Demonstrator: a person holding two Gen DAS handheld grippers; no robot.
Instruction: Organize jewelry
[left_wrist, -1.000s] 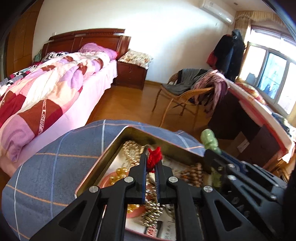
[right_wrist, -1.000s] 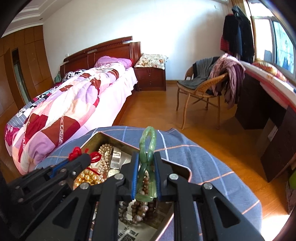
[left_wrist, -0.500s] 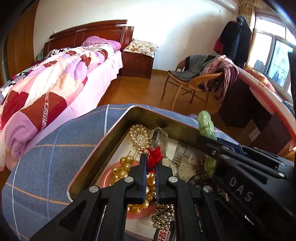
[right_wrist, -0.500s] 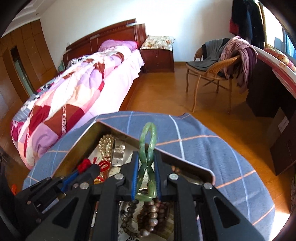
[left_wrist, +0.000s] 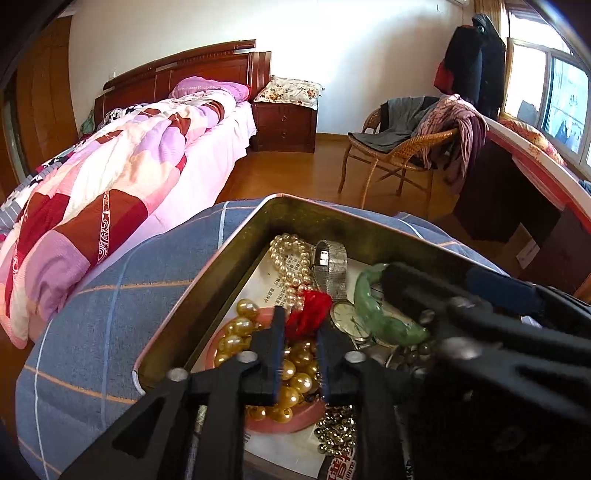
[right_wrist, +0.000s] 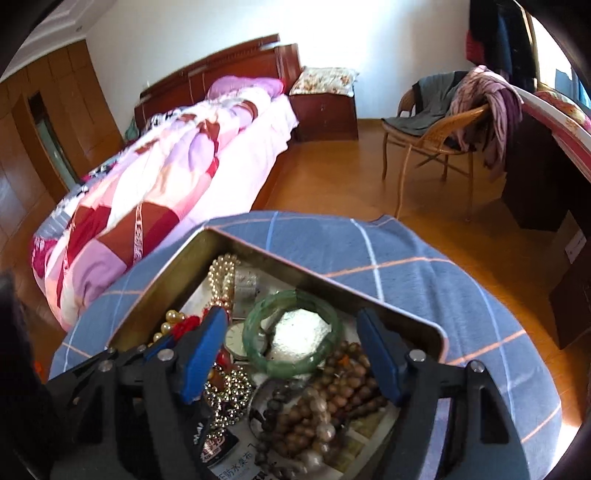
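the left gripper (left_wrist: 299, 328) hangs low inside the tin (left_wrist: 207, 280), its two fingers drawn close with a red cord (left_wrist: 308, 314) pinched between the tips. the cord bunches up just past the fingertips, over the gold beads (left_wrist: 236, 332) that lie on a pink dish (left_wrist: 266, 421) in the near left part of the tin. beyond the cord a pearl strand (left_wrist: 291, 258) runs toward the far wall, with a silver watch band (left_wrist: 330, 266) beside it and a watch face (left_wrist: 347, 317) just right of the cord.

the right gripper (right_wrist: 291, 354) has its jaws spread wide and holds nothing. the green bangle (right_wrist: 291, 336) lies flat in the tin (right_wrist: 325, 280) between the two blue-padded fingers (right_wrist: 201, 354), apart from both pads, nearer the fingertips than the palm. it rests on the heap, over a crumpled silver piece (right_wrist: 299, 328) that shows through its ring. brown wooden beads (right_wrist: 332, 391) are piled just this side of the bangle, under the open jaws, and a small silver bead chain (right_wrist: 229, 387) lies by the left finger.

in the left view the bangle (left_wrist: 384, 314) sits to the right of the cord, with the right gripper's black finger (left_wrist: 413, 291) over its far rim.

the tin stands on a blue checked cloth (right_wrist: 424, 280). a bed (left_wrist: 110, 173) and a wicker chair (left_wrist: 399, 147) stand behind.
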